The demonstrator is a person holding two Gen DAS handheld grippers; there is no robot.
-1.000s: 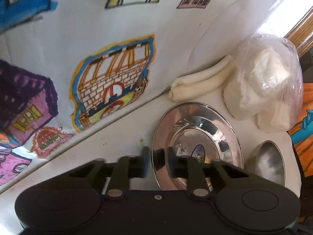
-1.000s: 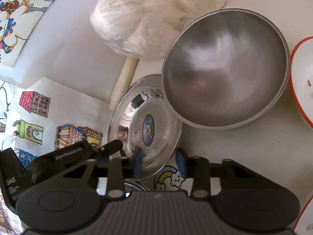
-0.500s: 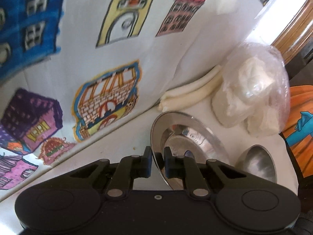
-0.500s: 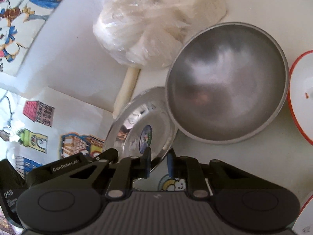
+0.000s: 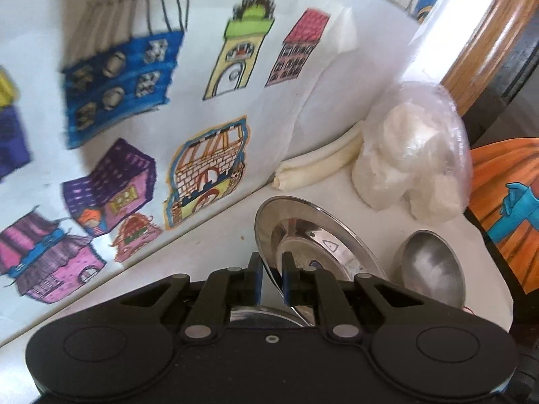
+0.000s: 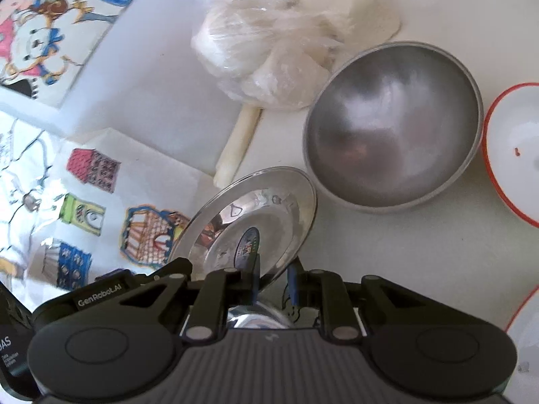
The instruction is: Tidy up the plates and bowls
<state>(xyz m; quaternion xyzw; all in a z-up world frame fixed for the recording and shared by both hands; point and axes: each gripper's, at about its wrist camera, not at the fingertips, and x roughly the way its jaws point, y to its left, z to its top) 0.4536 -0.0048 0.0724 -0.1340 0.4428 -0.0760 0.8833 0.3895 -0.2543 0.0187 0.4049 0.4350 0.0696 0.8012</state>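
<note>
While the steel plate [image 5: 316, 235] is pinched at its rim by both the left gripper [image 5: 270, 277] and the right gripper [image 6: 273, 281], nearly closed, it is being lifted; stacking is judged next.

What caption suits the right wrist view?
Both tongs grip the tilted steel plate beside a steel bowl.

Both fisheye views are lit by bright daylight, with the white counter [image 6: 421, 252] washed out near the upper edges. Mirror glare is carried by the steel plate [image 6: 256, 222]. Motion blur is seen on the drawings [image 5: 118, 67] at left; corners are darkened and curved.
</note>
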